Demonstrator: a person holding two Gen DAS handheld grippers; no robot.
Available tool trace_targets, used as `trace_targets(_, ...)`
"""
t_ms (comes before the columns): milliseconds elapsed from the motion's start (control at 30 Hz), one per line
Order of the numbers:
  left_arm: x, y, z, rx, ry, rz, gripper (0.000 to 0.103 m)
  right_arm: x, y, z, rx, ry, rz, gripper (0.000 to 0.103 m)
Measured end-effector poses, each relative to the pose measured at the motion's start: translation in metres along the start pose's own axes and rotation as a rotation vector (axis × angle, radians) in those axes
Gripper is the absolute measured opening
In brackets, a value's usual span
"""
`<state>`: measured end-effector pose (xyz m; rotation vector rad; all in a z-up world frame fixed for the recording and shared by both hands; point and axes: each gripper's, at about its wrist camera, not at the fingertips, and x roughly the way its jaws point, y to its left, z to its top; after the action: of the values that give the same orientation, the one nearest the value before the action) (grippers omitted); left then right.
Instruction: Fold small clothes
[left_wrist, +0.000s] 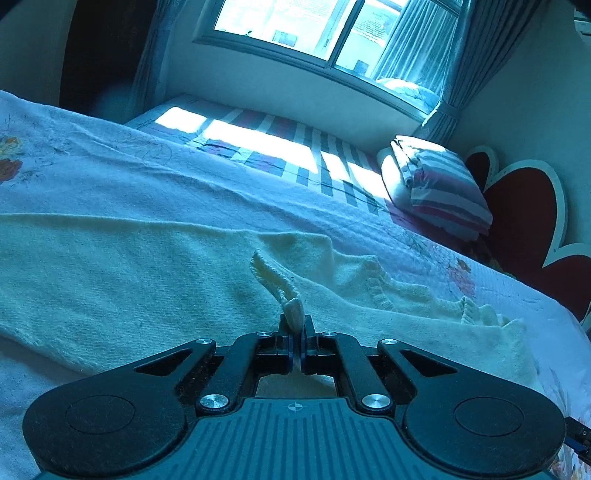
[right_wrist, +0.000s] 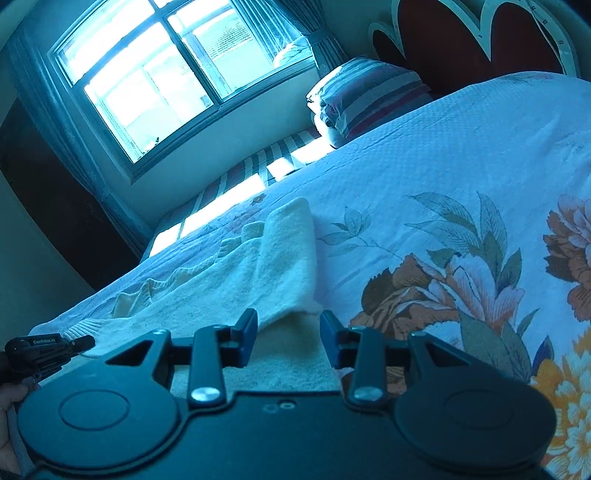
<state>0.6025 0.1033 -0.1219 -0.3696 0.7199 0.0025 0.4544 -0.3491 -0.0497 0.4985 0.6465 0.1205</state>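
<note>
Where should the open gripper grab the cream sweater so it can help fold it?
Probably the sweater's near edge, lying between the right gripper's open fingers. Come in low and straight ahead: that edge lies flat on the floral bedspread, so a finger must slip under. The left gripper already pinches a raised fold.

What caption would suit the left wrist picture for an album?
Left gripper pinching a fold of the cream knitted garment on a floral bedspread.

Cream knit garment (left_wrist: 155, 273), ribbed at the edges, spread mostly flat and lightly rumpled on floral bedspread (right_wrist: 461, 155), one ribbed edge raised, one end folded back over itself.
</note>
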Motion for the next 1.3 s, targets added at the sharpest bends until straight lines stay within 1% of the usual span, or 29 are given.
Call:
trace_targets(100,0.011,0.005,-0.011,0.029,0.036,0.020,0.003,0.011,-0.001,0.002,-0.010,-0.003,-0.023,0.038)
trace_targets(167,0.010,0.004,-0.013,0.043,0.022,0.022,0.003,0.020,-0.006,0.007,0.015,0.000,-0.033,0.035)
trace_targets(267,0.009,0.005,-0.013,0.042,0.016,0.021,0.003,0.034,-0.013,0.014,0.057,0.017,-0.007,0.031)
trace_targets(300,0.007,0.006,-0.013,0.045,0.011,0.019,0.003,0.041,-0.013,0.015,0.036,0.041,-0.016,0.027)
trace_targets(333,0.006,0.007,-0.012,0.047,0.003,0.020,0.003,0.050,-0.011,0.015,0.001,0.081,-0.050,0.015)
trace_targets(367,0.006,0.007,-0.011,0.050,-0.003,0.020,0.003,0.054,-0.012,0.014,-0.024,0.091,-0.067,0.014)
trace_targets(467,0.007,0.006,-0.012,0.064,0.011,0.022,0.003,0.049,-0.006,0.015,-0.065,0.069,-0.099,0.013)
trace_targets(500,0.007,0.008,-0.012,0.058,0.012,0.018,0.003,0.047,-0.005,0.017,-0.052,0.057,-0.084,0.013)
trace_targets(567,0.007,0.009,-0.012,0.046,0.014,0.011,0.003,0.051,-0.010,0.025,0.000,0.032,-0.037,0.026)
trace_targets(733,0.007,0.010,-0.016,0.036,0.001,0.009,0.003,0.089,-0.014,0.064,-0.001,-0.016,-0.010,0.028)
trace_targets(833,0.006,0.010,-0.019,0.023,-0.013,0.009,0.003,0.121,-0.017,0.084,0.001,0.027,0.012,0.029)
trace_targets(867,0.006,0.010,-0.019,0.022,-0.016,0.009,0.003,0.131,-0.018,0.088,0.000,0.050,0.013,0.028)
trace_targets(900,0.006,0.010,-0.020,0.022,-0.019,0.009,0.003,0.138,-0.018,0.089,-0.004,0.068,0.011,0.024)
trace_targets(933,0.006,0.010,-0.021,0.022,-0.023,0.008,0.003,0.144,-0.018,0.089,-0.022,0.087,0.009,0.009)
trace_targets(967,0.005,0.011,-0.021,0.021,-0.025,0.007,0.003,0.148,-0.015,0.089,-0.053,0.100,0.003,0.008)
trace_targets(1000,0.001,0.011,-0.020,0.011,-0.037,0.000,0.003,0.147,-0.012,0.087,-0.080,0.094,-0.003,0.008)
trace_targets(1067,-0.009,0.009,-0.021,0.009,-0.067,-0.006,0.003,0.136,-0.007,0.087,-0.098,0.057,-0.005,0.007)
trace_targets(1133,-0.012,0.009,-0.024,0.010,-0.065,0.001,0.003,0.128,-0.005,0.086,-0.107,0.024,0.003,0.007)
trace_targets(1167,-0.009,0.009,-0.027,0.015,-0.049,0.014,0.003,0.129,-0.004,0.085,-0.116,0.030,-0.003,0.007)
trace_targets(1200,-0.006,0.010,-0.029,0.019,-0.034,0.026,0.003,0.135,-0.004,0.084,-0.136,0.049,-0.028,0.007)
trace_targets(1233,-0.006,0.011,-0.031,0.010,-0.034,0.025,0.003,0.141,-0.005,0.082,-0.142,0.068,-0.043,0.007)
trace_targets(1300,-0.015,0.011,-0.031,0.008,-0.068,0.016,0.003,0.145,-0.009,0.081,-0.132,0.071,-0.039,0.007)
